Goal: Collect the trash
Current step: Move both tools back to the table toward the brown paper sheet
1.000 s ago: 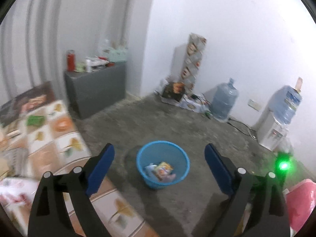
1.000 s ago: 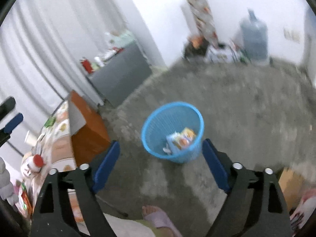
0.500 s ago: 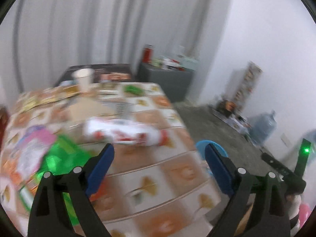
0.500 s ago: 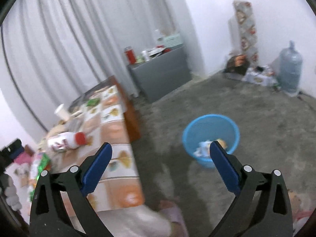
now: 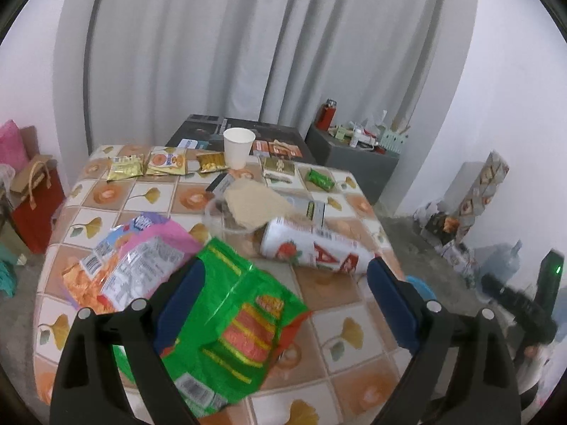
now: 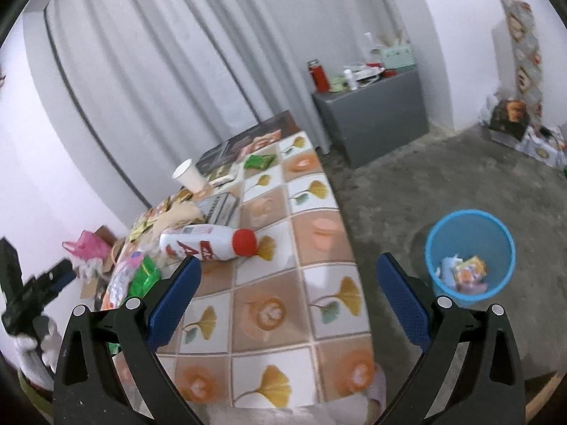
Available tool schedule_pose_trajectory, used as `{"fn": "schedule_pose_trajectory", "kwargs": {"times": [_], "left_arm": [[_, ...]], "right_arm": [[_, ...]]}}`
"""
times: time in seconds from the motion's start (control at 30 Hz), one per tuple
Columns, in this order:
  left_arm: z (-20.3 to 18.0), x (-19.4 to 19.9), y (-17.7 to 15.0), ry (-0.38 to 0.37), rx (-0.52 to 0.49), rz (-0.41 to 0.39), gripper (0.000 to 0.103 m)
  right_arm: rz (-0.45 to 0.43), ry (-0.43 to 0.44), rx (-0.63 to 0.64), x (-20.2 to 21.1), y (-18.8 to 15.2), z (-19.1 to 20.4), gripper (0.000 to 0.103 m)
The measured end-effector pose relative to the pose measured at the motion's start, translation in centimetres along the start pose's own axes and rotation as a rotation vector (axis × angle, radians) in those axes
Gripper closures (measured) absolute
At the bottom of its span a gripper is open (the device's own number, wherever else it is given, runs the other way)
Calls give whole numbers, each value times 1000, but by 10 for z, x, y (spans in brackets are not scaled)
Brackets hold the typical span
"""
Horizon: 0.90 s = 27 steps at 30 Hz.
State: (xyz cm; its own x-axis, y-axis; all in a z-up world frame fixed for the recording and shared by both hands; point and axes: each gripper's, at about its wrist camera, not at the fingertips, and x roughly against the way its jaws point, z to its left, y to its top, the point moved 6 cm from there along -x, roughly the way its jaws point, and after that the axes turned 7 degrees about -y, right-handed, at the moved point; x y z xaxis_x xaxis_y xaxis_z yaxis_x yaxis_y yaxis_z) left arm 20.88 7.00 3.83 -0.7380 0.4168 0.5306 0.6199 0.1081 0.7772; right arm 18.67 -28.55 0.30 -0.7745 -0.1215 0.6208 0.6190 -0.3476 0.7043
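Note:
My left gripper (image 5: 285, 278) is open and empty above the table (image 5: 340, 322), over a green snack bag (image 5: 237, 322). A pink snack bag (image 5: 134, 255) lies to its left and a white bottle with a red cap (image 5: 312, 246) lies on its side just beyond. My right gripper (image 6: 287, 276) is open and empty over the table's near corner (image 6: 269, 315); the bottle (image 6: 205, 241) lies ahead to the left. The blue trash basket (image 6: 469, 248) stands on the floor to the right with wrappers inside.
A white paper cup (image 5: 239, 148), small gold and green packets (image 5: 149, 164), a clear bowl with brown paper (image 5: 244, 205) and a box lie on the table. A grey cabinet (image 6: 375, 113) stands by the curtain. A red paper bag (image 5: 33, 205) stands on the floor at left.
Both grippers have swung from the blue basket on the floor toward the table. The left one now faces the trash on the tabletop. Both stayed open.

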Motion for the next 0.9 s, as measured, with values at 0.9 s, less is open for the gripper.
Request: {"fn": "schedule_pose_trajectory", "kwargs": {"times": [0.9], "left_arm": [[126, -155, 49, 83, 163, 355, 53]], "right_arm": [[368, 328, 106, -155, 73, 148, 39]]}}
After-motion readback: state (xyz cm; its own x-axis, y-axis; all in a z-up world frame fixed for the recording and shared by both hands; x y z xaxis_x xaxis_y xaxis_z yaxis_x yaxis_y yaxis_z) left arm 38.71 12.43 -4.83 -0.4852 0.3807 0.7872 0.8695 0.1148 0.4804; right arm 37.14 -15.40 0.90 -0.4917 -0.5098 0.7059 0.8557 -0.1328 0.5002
